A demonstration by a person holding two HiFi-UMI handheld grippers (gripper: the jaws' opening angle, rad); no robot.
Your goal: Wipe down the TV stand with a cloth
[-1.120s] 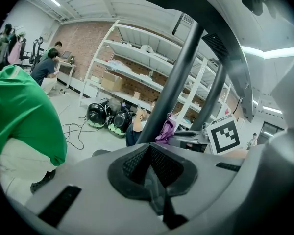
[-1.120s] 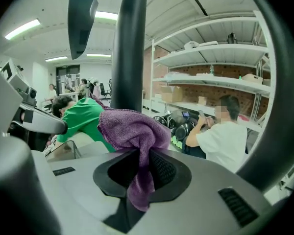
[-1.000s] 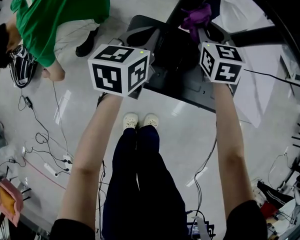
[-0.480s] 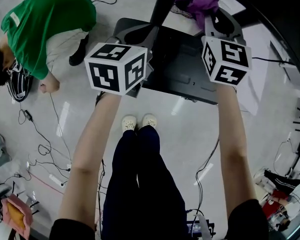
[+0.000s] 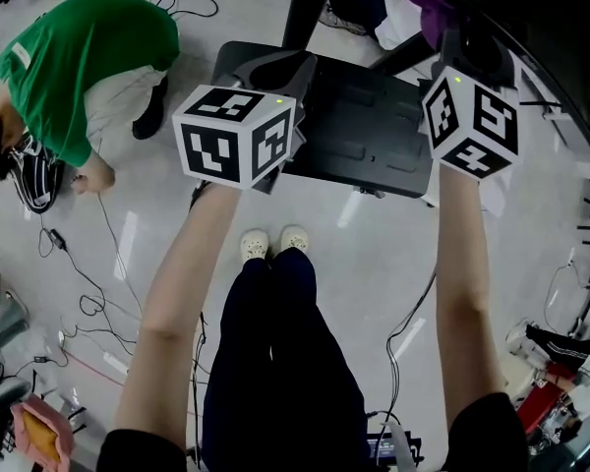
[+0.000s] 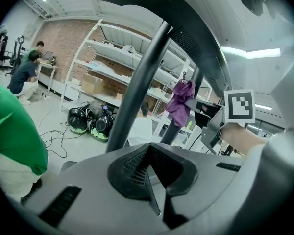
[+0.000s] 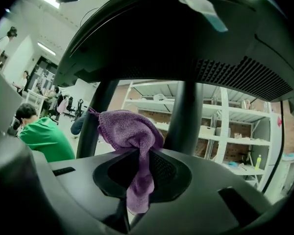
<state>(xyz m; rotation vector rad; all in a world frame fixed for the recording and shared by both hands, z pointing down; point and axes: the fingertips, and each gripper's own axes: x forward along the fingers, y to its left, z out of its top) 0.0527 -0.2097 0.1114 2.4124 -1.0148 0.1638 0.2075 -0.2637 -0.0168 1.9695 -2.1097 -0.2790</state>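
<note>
On the floor at twelve o'clock from my shoes (image 5: 275,239) stands the TV stand (image 5: 369,146), its black base flat. My right gripper (image 7: 137,180) has its fingers clamped on the purple cloth (image 7: 130,136), held up at one o'clock near the stand's upright posts. My left gripper (image 6: 154,190) hovers over the base's eleven o'clock corner, fingers pressed together on nothing.

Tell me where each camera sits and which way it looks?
Head view: on the person's head, facing steeply down at the TV stand; both forearms, legs, shoes show.
Left gripper view: on the left gripper, looking along its shut, empty jaws toward shelves.
Right gripper view: on the right gripper, looking along jaws clamping the purple cloth.
Shared: both gripper views show the cloth.
</note>
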